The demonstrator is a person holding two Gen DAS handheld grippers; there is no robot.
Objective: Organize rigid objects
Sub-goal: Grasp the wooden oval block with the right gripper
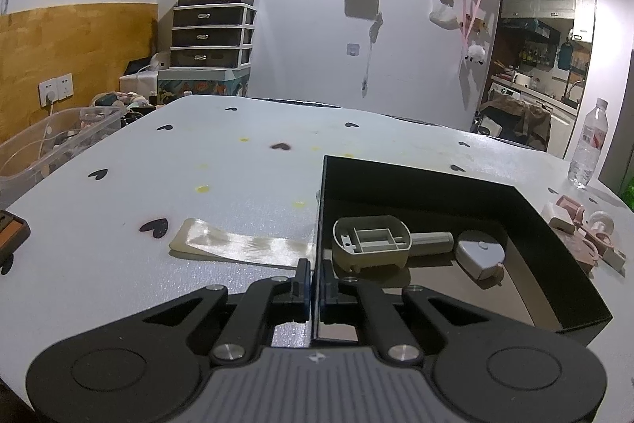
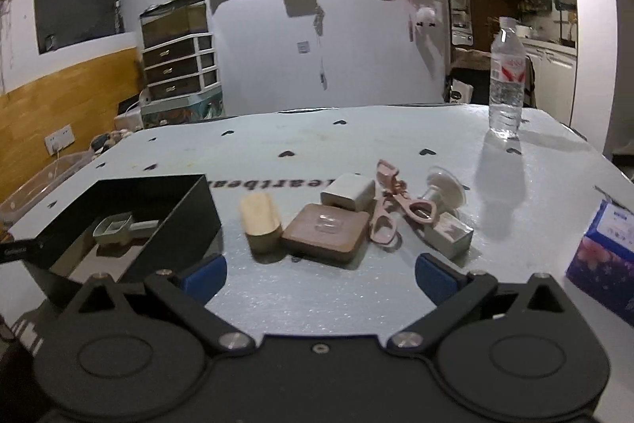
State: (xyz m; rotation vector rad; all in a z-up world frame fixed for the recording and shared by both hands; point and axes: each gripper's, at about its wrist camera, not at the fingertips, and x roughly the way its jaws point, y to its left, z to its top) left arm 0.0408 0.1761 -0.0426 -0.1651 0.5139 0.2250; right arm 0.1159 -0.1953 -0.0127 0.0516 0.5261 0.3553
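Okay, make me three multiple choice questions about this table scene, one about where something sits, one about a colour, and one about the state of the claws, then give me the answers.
1. Where is the grey scoop-shaped part?
A. inside the black box
B. beside the water bottle
C. on the brown square case

2. What colour are the pads on the right claw?
A. red
B. blue
C. white

3. How does the left claw stand?
A. wide open over the table
B. shut on the wall of the black box
C. shut on the water bottle

Answers:
1. A, it lies on the floor of the black box, next to a small grey case.
2. B, both pads show blue in the right wrist view.
3. B, its fingers close on the box's left wall, while the right claw is spread open before the brown square case and the water bottle stands far off.
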